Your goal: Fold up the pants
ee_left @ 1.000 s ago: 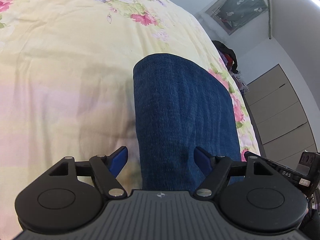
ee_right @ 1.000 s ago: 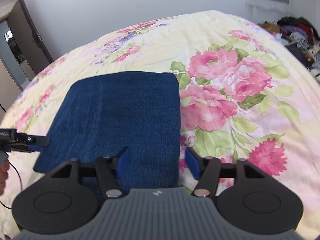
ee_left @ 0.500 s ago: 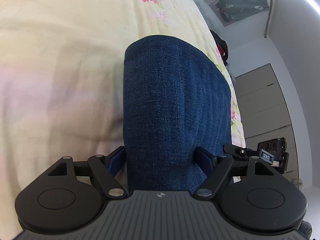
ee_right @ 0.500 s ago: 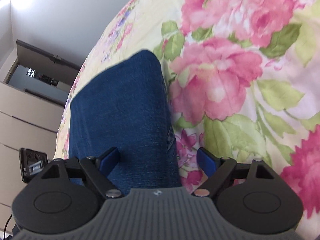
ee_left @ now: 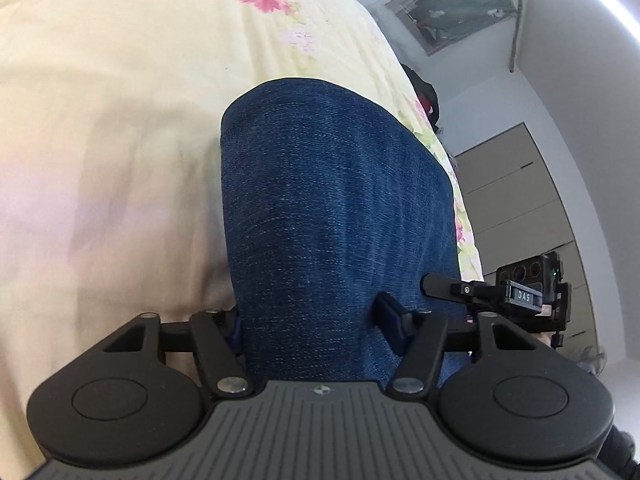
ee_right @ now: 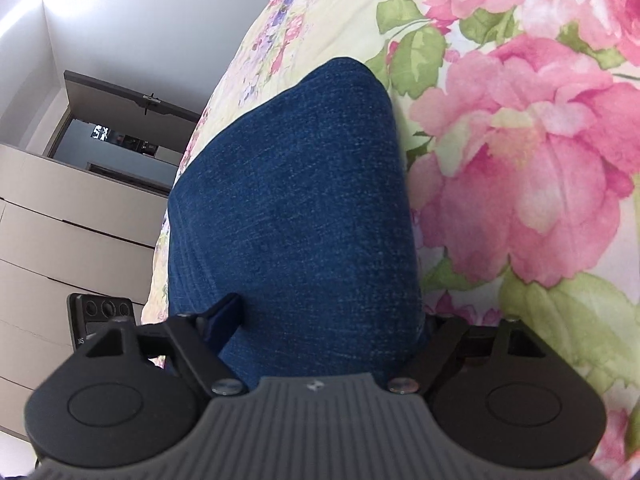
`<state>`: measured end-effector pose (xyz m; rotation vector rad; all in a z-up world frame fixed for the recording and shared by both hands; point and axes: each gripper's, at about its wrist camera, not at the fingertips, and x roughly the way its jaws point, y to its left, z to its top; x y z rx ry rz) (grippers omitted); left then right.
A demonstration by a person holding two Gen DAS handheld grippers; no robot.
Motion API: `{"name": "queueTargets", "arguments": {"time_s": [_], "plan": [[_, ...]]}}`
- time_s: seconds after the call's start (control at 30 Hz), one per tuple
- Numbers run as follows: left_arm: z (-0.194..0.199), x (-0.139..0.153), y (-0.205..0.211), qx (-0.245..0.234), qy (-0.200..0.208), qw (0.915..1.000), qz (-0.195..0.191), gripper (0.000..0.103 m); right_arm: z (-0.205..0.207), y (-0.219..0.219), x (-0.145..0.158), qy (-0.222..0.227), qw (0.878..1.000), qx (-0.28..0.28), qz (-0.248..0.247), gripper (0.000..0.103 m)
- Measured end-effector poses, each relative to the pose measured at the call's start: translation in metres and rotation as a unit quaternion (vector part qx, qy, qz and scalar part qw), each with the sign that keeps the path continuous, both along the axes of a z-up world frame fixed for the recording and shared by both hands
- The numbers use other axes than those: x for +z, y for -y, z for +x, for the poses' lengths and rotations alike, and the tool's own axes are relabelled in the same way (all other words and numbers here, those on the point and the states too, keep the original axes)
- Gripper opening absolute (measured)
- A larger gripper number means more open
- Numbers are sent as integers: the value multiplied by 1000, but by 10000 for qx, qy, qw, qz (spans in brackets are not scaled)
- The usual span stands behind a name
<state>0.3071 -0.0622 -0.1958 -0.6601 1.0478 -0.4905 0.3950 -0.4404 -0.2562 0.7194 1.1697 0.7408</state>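
Note:
The folded blue denim pants [ee_left: 332, 200] lie on the floral bedspread [ee_left: 100, 120]. My left gripper [ee_left: 312, 322] straddles their near left corner. Its jaws are closing with the denim between them: one finger sits at the cloth's left edge, the other rests on top. At the near right corner of the pants [ee_right: 296, 200], my right gripper [ee_right: 328, 320] is tilted. Its jaws are also closing, with the left finger over the denim and the right finger mostly hidden at the fabric's edge. The right gripper [ee_left: 520, 296] also shows at the right of the left wrist view.
The bedspread [ee_right: 520, 180] spreads wide around the pants. Grey wardrobe doors [ee_left: 520, 200] and a dark pile of clothes [ee_left: 424, 92] stand beyond the bed's far side. Drawers [ee_right: 60, 260] and a doorway [ee_right: 112, 136] show at the left of the right wrist view.
Both grippers have come down to the near edge of the pants. The right one has swung and rolled, so its view is tilted. The left jaws have narrowed around the denim.

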Motion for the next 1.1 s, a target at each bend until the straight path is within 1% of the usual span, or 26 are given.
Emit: {"name": "queueTargets", "arguments": {"time_s": [0.07, 0.23, 0.3, 0.37, 0.47, 0.57, 0.73, 0.77, 0.8, 0.93, 0.97, 1.0, 1.1], "plan": [[-3, 2, 0, 24, -21, 10000, -9, 63, -2, 0, 3, 35, 10000, -12, 9, 59], [-12, 18, 3, 33, 108, 9998, 190, 56, -9, -2, 12, 169, 9998, -54, 0, 50], [-17, 27, 4, -6, 230, 9993, 280, 55, -9, -6, 18, 219, 9997, -65, 0, 46], [-23, 35, 5, -43, 300, 9990, 331, 54, -11, -8, 25, 271, 9996, -67, 48, 40], [-32, 46, 1, -71, 352, 9988, 337, 53, -16, -13, 42, 377, 9993, -26, 43, 35], [-46, 57, -5, -27, 430, 9987, 275, 53, -23, -20, 61, 465, 9989, 30, -17, 33], [-77, 78, -26, 97, 621, 9979, 151, 53, -39, -41, 94, 666, 9977, 104, -30, 32], [-84, 84, -31, 118, 672, 9975, 155, 53, -43, -48, 102, 712, 9974, 122, -24, 32], [-90, 90, -36, 137, 721, 9972, 164, 53, -54, -42, 108, 760, 9970, 157, -13, 32], [-120, 112, -62, 244, 918, 9952, 226, 53, -74, -63, 134, 909, 9954, 292, 11, 32], [-128, 116, -69, 278, 967, 9946, 246, 53, -86, -74, 146, 980, 9945, 368, 44, 32], [-135, 121, -75, 316, 1004, 9941, 256, 53, -86, -74, 146, 980, 9945, 368, 44, 32], [-160, 127, -97, 440, 1055, 9930, 281, 53, -101, -98, 162, 1054, 9932, 484, 80, 32]]}}
